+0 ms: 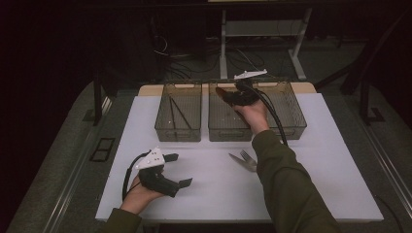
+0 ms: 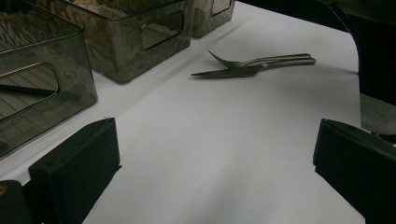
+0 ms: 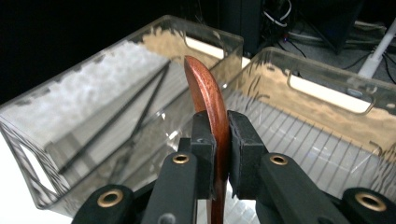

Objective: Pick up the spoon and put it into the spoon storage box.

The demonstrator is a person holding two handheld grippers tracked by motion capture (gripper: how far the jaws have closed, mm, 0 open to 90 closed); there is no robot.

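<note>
My right gripper point(image 1: 229, 95) hangs over the left part of the right clear bin point(image 1: 291, 121), shut on a brown wooden spoon point(image 1: 220, 91). In the right gripper view the spoon point(image 3: 205, 88) stands edge-on and curves up from between the closed jaws of the right gripper point(image 3: 219, 140). My left gripper point(image 1: 178, 170) rests open near the table's front left, nothing between its fingers. Ahead of the left gripper point(image 2: 215, 154) lie a metal fork point(image 2: 261, 59) and knife point(image 2: 224, 73), side by side on the white table; they show as fork point(image 1: 248, 156) and knife point(image 1: 240, 161).
The left clear bin point(image 1: 177, 133) holds black chopsticks point(image 1: 177, 111), which also show as chopsticks point(image 3: 116, 126). Both bins stand side by side at the back of the white table point(image 1: 316, 184). The right forearm reaches across the table's middle. Desk legs and cables stand behind the table.
</note>
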